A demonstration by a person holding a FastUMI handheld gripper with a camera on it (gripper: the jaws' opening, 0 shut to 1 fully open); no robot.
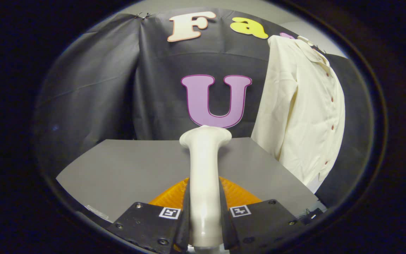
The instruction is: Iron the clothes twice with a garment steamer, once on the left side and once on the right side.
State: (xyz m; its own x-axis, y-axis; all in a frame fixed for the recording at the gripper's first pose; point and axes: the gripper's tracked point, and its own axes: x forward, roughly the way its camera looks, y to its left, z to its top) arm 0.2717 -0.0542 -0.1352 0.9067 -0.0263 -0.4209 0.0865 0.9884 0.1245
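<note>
A: Gripper (204, 225) closed on the white handle of the garment steamer (204, 165), a finger pressed to each flank. Handle pointing straight ahead along the fingers, flaring into the head at its far end. Orange part of the steamer (240, 195) just below, spread out behind the fingers. Grey table (125, 169) underneath.

B: And the garment?

A: Cream shirt (301, 113) hung on the booth's black cloth wall (93, 88), ahead and well to the right of the steamer head, beyond the table's right edge. Long axis vertical: collar at top, hem lowest, button placket running down its right portion, one sleeve hanging along its left side.

B: Relation governing the next move?

A: Head aimed at bare cloth, not at the shirt; probably a swing to the right and forward needed before any pass. Neither side pass apparently begun.

B: Legible writing?

A: None on steamer or shirt. Two square coded markers (169, 212) on the finger tops, pattern only, no readable text.
</note>
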